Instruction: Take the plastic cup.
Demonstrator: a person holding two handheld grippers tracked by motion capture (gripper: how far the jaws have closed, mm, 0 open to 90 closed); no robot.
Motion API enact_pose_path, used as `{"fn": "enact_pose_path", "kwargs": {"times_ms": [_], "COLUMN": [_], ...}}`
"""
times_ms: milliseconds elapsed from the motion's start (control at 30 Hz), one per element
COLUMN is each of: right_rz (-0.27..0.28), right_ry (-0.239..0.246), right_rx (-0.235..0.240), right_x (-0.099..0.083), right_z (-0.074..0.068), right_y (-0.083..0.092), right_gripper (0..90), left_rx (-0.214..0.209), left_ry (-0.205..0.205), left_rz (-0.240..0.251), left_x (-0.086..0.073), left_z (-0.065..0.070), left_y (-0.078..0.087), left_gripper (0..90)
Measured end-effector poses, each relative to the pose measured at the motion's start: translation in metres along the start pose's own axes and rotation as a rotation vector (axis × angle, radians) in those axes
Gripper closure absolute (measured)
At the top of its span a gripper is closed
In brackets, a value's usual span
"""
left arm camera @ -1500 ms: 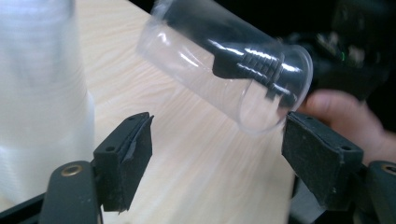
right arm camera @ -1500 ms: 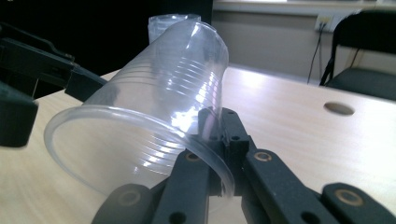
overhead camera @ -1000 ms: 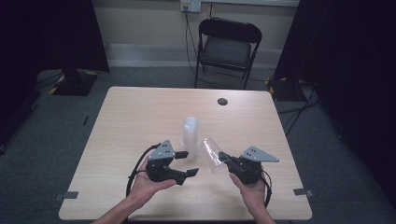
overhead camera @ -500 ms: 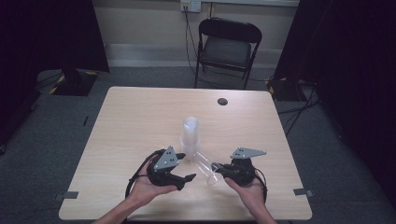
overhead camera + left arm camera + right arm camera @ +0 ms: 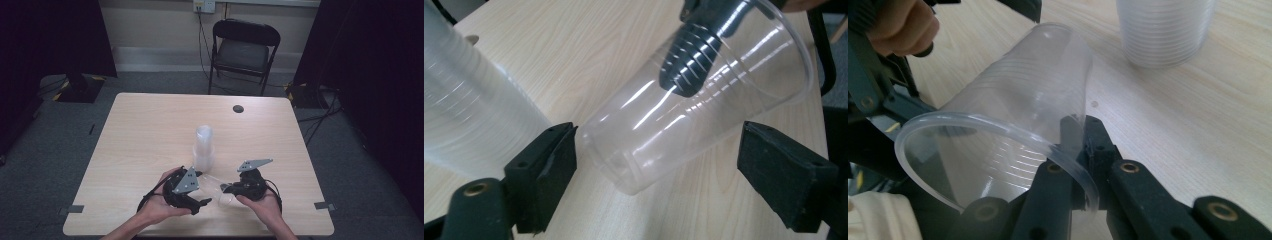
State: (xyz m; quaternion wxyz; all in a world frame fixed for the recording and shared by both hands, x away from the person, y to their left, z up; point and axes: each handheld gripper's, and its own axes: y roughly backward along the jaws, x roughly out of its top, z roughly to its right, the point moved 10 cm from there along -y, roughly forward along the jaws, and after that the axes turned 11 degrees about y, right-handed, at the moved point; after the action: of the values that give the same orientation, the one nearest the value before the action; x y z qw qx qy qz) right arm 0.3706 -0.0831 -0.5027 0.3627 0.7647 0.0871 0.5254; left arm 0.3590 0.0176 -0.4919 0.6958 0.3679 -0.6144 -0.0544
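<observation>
A single clear plastic cup (image 5: pixel 217 186) lies tilted on its side just above the table, near the front edge. My right gripper (image 5: pixel 1079 145) is shut on the cup's (image 5: pixel 1023 115) rim, one jaw inside the wall and one outside. In the left gripper view the cup (image 5: pixel 684 110) points its base at me, with the right gripper's ribbed finger (image 5: pixel 694 55) inside it. My left gripper (image 5: pixel 659 160) stands open, its jaws on either side of the cup's base without touching. In the high view the left gripper (image 5: pixel 204 190) and right gripper (image 5: pixel 226 189) face each other.
An upright stack of clear cups (image 5: pixel 203 147) stands just beyond the grippers, close to the left gripper's left jaw (image 5: pixel 469 125). A small black disc (image 5: pixel 238 108) lies at the far right of the wooden table (image 5: pixel 150 130). A black folding chair (image 5: pixel 245 47) stands behind it.
Both hands have drawn back toward the near edge with the cup. The cup has dropped lower and tilted, and the left gripper has closed in around its base.
</observation>
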Motion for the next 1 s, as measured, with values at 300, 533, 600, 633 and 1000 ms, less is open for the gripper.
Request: {"fn": "enact_pose_path", "kwargs": {"times_ms": [300, 533, 600, 633, 1000], "right_rz": [-0.054, -0.080, -0.086, -0.087, -0.105], "right_ry": [-0.016, -0.017, -0.014, -0.016, -0.070], "right_rx": [0.050, 0.081, 0.086, 0.088, 0.117], "right_x": [-0.003, -0.003, -0.002, -0.002, -0.003], "right_z": [-0.004, -0.006, -0.009, -0.009, -0.013], "right_y": [-0.009, -0.018, -0.021, -0.022, -0.031], "right_gripper": [89.6, 89.6, 89.5, 89.3, 87.8], "left_rx": [-0.007, -0.011, -0.017, -0.015, -0.017], "left_ry": [-0.094, -0.115, -0.121, -0.126, -0.168], "left_rz": [-0.034, -0.050, -0.043, -0.048, -0.015], "left_x": [-0.006, -0.010, -0.009, -0.009, -0.004], "left_z": [0.010, 0.020, 0.023, 0.024, 0.037], "left_y": [-0.007, -0.020, -0.022, -0.022, -0.025], "left_gripper": [14.3, 15.4, 15.9, 16.4, 21.1]}}
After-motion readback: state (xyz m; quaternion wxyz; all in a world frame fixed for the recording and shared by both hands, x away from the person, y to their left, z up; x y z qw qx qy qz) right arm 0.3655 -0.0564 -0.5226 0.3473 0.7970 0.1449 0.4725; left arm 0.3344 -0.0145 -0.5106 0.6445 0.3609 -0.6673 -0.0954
